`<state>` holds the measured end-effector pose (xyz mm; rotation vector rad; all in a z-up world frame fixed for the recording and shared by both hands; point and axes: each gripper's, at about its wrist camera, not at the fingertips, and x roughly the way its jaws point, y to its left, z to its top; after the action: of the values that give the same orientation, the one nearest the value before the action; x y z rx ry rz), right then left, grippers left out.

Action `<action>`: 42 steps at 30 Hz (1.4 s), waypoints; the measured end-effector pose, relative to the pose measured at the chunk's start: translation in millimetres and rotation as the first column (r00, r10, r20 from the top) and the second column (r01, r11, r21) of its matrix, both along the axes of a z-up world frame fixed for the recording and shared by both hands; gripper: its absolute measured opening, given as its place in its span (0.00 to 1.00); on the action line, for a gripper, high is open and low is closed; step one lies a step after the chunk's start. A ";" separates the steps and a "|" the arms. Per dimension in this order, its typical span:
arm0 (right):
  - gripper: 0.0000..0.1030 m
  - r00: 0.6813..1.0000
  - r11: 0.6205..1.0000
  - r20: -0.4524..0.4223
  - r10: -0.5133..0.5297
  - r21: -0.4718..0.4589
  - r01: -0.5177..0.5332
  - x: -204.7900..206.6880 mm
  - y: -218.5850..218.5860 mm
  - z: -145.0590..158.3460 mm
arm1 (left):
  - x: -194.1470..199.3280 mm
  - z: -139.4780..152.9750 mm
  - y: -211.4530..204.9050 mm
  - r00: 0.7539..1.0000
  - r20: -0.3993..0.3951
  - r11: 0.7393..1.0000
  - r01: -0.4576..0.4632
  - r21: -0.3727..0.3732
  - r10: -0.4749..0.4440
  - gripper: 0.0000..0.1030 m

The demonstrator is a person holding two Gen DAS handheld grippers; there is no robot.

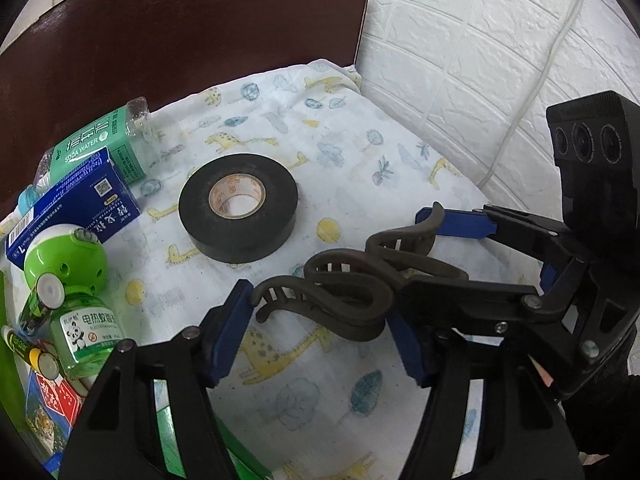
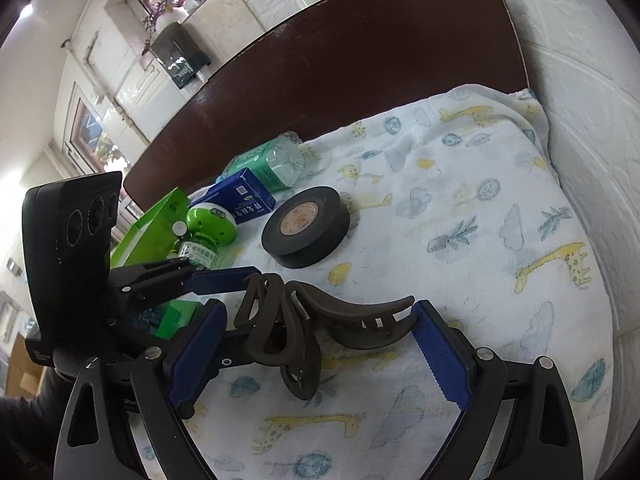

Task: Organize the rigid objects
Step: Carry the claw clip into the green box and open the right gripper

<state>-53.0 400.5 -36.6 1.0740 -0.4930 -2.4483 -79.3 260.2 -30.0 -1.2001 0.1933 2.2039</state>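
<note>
Both sets of jaws stand wide, one on each end of a single dark brown hair claw clip [image 1: 352, 292] that lies on the printed cloth [image 1: 360, 152]. From the left wrist view, the left gripper [image 1: 316, 332] has its blue pads [image 1: 230, 332] spread on either side of the near half of the clip; whether either pad touches the clip is hard to tell. The right gripper [image 1: 476, 248] reaches in from the right of that view, its upper blue pad just beside the clip's far curved tip. Its lower finger passes behind the clip, so contact there is hidden. From the right wrist view, the right gripper [image 2: 320, 356] likewise straddles the clip [image 2: 320, 328], and the left gripper [image 2: 224, 300] comes in from the left, one finger lying along the clip's looped end.

One roll of black tape [image 1: 238, 207] lies flat on the cloth beyond the clip, well apart from it. Along the left edge sits a crowded pile: one green-labelled water bottle [image 1: 100, 140] on its side, one blue box [image 1: 76, 204], one green and white ball-shaped plug-in device [image 1: 66, 260] atop a small green liquid bottle [image 1: 86, 332]. Below these, several small items are cut off by the frame and the gripper arm: a battery-like cylinder [image 1: 40, 304], a marker-like stick [image 1: 20, 344] and a red and blue card pack [image 1: 48, 412], none clear enough to name surely. A green container [image 2: 156, 220] shows behind the pile, mostly hidden. A dark wooden board [image 1: 180, 40] rises behind the cloth.
</note>
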 end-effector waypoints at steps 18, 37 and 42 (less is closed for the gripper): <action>0.92 0.989 0.997 -0.129 0.078 0.020 -0.076 20.5 -64.2 77.4 | 52.4 81.8 -90.4 0.967 -0.219 0.991 -0.121 0.065 0.132 0.63; 0.92 0.900 0.912 -0.160 0.406 0.018 -0.409 -13.6 -326.2 110.9 | 92.7 97.8 -340.0 0.832 -0.299 0.883 -0.452 0.122 0.467 0.62; 0.92 0.892 0.895 -0.094 0.443 -0.005 -0.445 -32.4 -381.6 93.0 | 82.3 76.3 -388.4 0.827 -0.241 0.861 -0.495 0.118 0.508 0.61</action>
<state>-85.4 18.9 56.4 0.9365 -0.2168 -2.0657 2.9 -128.2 46.3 -1.0018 -0.0878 2.8144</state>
